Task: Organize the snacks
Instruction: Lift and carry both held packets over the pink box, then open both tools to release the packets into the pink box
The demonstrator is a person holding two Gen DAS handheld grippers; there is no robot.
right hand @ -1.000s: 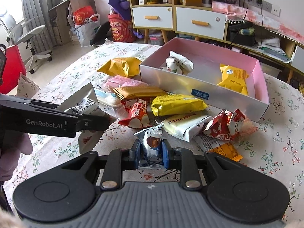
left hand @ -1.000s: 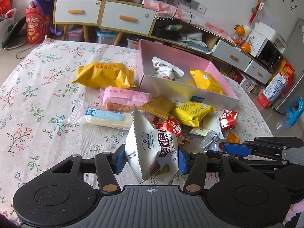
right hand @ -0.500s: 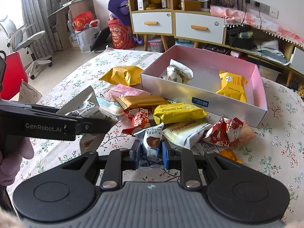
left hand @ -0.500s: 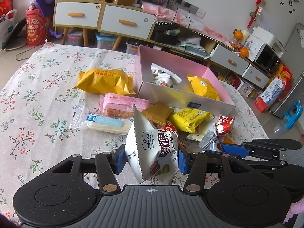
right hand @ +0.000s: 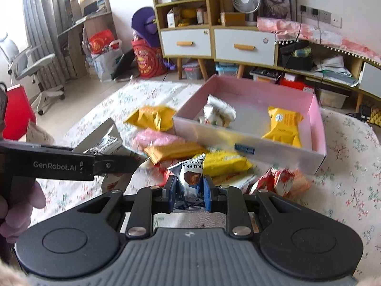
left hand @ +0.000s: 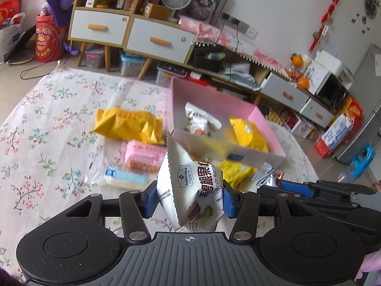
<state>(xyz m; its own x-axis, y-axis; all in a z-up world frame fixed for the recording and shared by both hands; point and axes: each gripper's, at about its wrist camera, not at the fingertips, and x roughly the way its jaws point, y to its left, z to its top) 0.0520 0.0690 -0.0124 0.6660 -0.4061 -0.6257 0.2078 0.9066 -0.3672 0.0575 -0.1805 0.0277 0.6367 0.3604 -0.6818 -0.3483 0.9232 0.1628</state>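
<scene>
Both packets have come up off the pile. The left gripper [left hand: 190,199] pinches the white pecan bag [left hand: 190,190], jaws part open; the right gripper [right hand: 189,190] is clamped tight on the truffle packet [right hand: 190,178]. The pink box [right hand: 316,109] (two snacks inside) waits at one o'clock, probably next.

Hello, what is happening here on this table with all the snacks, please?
A person is sorting snacks with a handheld gripper in each hand. The left gripper has its jaws closed on a white pecan packet; the right gripper is shut on a small silver truffle chocolate packet. Both packets are off the table. The pink box already holds a white packet and a yellow one. Many snacks lie on the floral tablecloth.
</scene>
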